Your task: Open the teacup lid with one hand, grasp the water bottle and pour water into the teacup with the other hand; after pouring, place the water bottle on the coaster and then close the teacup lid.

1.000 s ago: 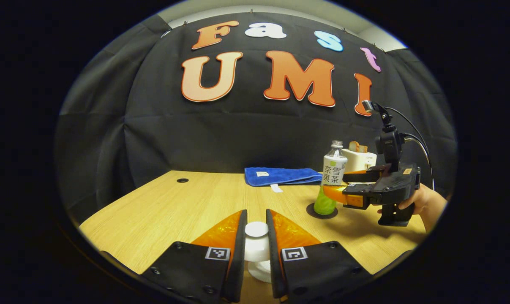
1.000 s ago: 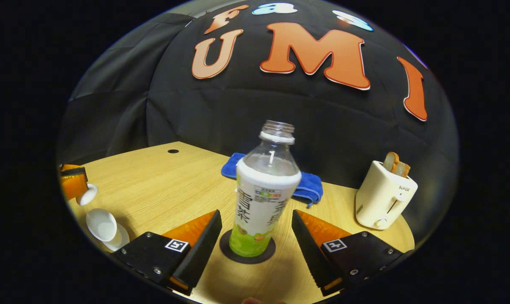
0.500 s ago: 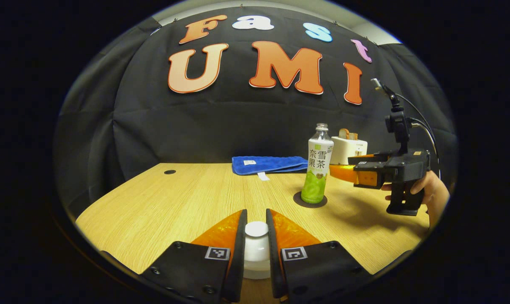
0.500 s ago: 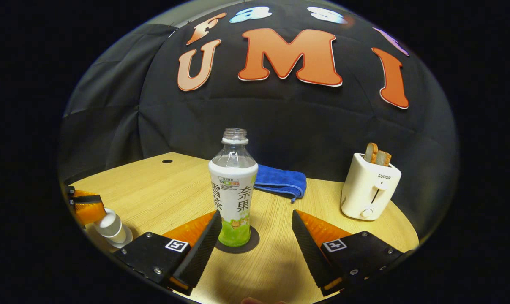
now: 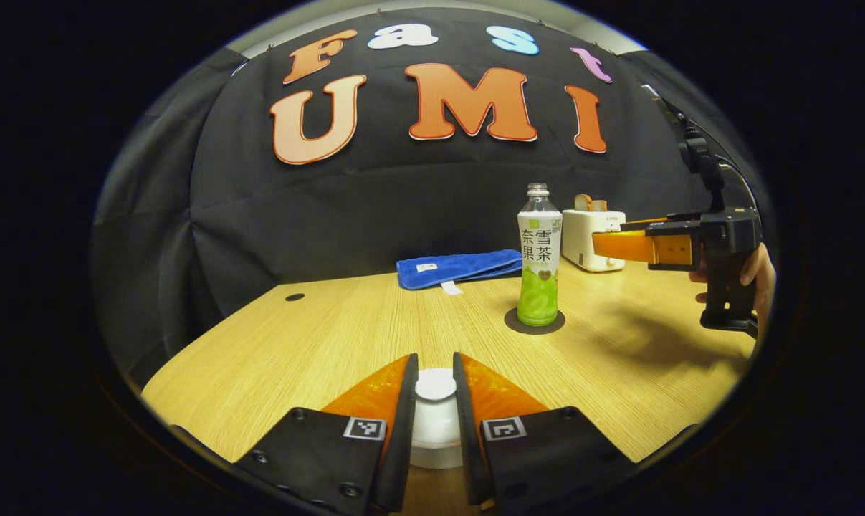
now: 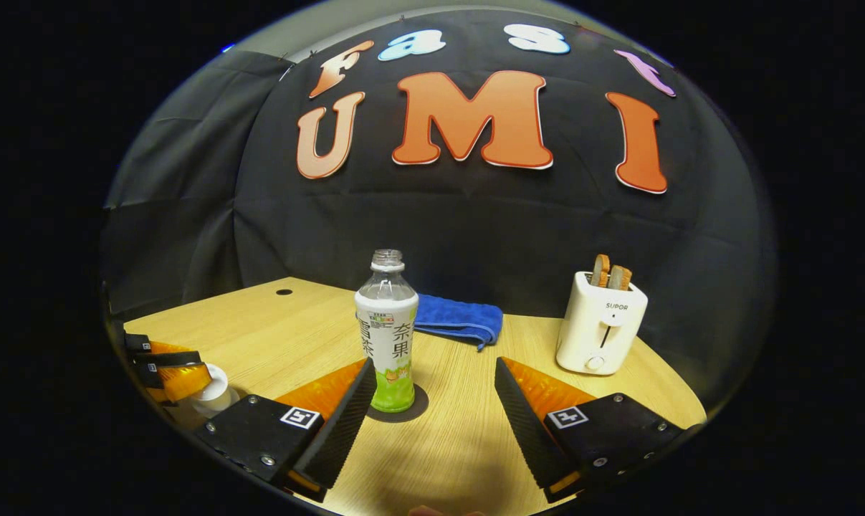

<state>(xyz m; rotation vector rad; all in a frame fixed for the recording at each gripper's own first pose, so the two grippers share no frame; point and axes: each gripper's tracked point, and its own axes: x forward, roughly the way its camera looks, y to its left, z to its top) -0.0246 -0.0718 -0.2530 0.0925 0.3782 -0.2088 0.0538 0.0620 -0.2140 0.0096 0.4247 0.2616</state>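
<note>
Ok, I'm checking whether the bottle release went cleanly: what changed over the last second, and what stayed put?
The right tool, open, backed away from the water bottle, which stands upright on the coaster. The left tool lowered the teacup lid onto the teacup, fingers still clamped on its knob. The bottle, blue towel and toaster stayed put.

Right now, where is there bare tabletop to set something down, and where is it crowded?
Bare wood lies between the cable hole, the blue towel and the left gripper. Another patch lies between the water bottle on its coaster and the toaster. It is crowded by the teacup lid.
</note>
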